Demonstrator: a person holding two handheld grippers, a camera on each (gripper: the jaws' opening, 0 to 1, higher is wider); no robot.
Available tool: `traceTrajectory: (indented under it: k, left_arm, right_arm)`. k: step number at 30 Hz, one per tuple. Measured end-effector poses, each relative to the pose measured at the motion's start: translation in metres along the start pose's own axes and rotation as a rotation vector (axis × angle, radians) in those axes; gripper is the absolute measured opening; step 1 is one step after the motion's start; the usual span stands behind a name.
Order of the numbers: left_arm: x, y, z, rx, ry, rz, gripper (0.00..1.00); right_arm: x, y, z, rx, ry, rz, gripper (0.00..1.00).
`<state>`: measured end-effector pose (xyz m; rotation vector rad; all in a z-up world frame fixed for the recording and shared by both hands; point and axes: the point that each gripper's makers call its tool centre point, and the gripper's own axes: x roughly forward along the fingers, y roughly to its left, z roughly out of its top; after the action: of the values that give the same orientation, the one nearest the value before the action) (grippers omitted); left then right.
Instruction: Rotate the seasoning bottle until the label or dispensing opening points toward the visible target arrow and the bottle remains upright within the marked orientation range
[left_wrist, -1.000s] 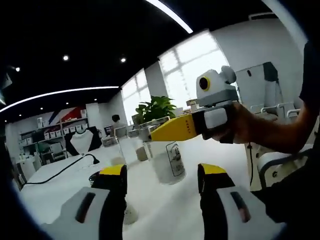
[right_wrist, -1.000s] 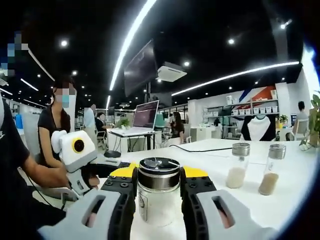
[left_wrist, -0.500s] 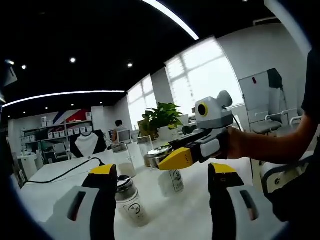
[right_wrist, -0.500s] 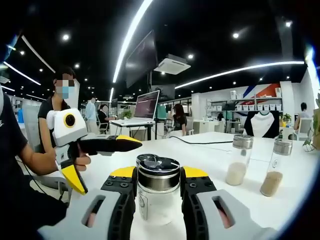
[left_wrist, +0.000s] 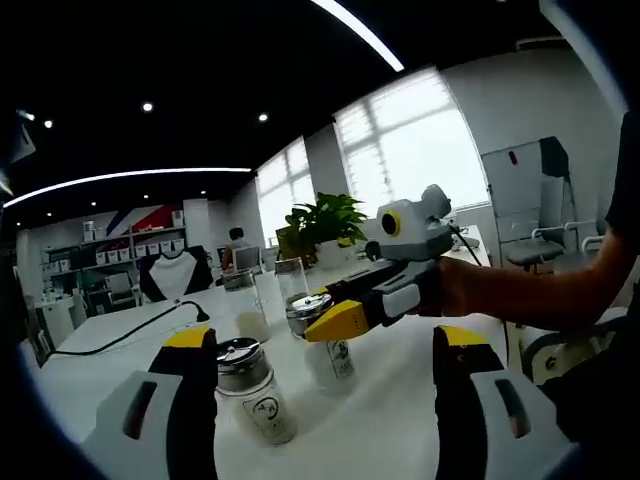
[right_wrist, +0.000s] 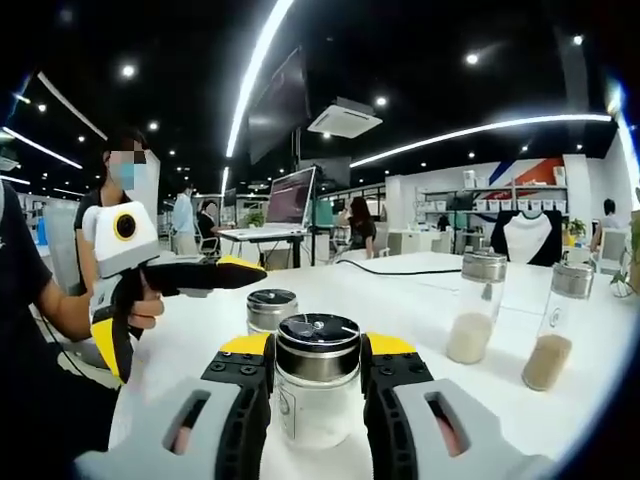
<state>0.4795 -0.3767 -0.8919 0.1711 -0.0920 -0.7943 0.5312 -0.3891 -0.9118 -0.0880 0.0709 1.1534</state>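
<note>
A glass seasoning bottle (right_wrist: 316, 400) with a dark metal lid and white contents stands upright on the white table (right_wrist: 440, 400), my right gripper (right_wrist: 316, 345) shut on it just under the lid. In the left gripper view the same bottle (left_wrist: 333, 358) shows a printed label, with the right gripper (left_wrist: 322, 318) reaching in from the right. My left gripper (left_wrist: 325, 340) is open wide, and a small metal-lidded jar (left_wrist: 252, 392) stands by its left jaw. The right gripper view has the left gripper (right_wrist: 180, 315) at the left, its jaws spread, beside that small jar (right_wrist: 270, 310).
Two tall shaker bottles (right_wrist: 468, 320) (right_wrist: 555, 335) with pale and tan powder stand at the right of the table. A black cable (left_wrist: 120, 340) runs across the far side. A potted plant (left_wrist: 325, 225) sits behind. People sit and stand at desks beyond.
The left gripper has drawn back from the held bottle and its jaws have spread wider. The small jar now shows between the left jaws. The right gripper has kept its hold.
</note>
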Motion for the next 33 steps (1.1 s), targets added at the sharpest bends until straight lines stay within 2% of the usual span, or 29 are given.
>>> traceTrajectory:
  k: [5, 23, 33]
  left_arm:
    - [-0.0017, 0.0011, 0.0026, 0.002, -0.003, 0.008, 0.95]
    - [-0.0028, 0.004, -0.0006, 0.005, 0.019, 0.016, 0.95]
    - [-0.0019, 0.006, -0.0036, -0.043, 0.024, 0.031, 0.99]
  right_arm:
    - [0.0008, -0.0032, -0.0066, 0.004, 0.018, -0.008, 0.32]
    - [0.0008, 0.0002, -0.0078, -0.005, 0.025, 0.005, 0.32]
    - [-0.0007, 0.0019, -0.0079, -0.002, 0.02, 0.002, 0.32]
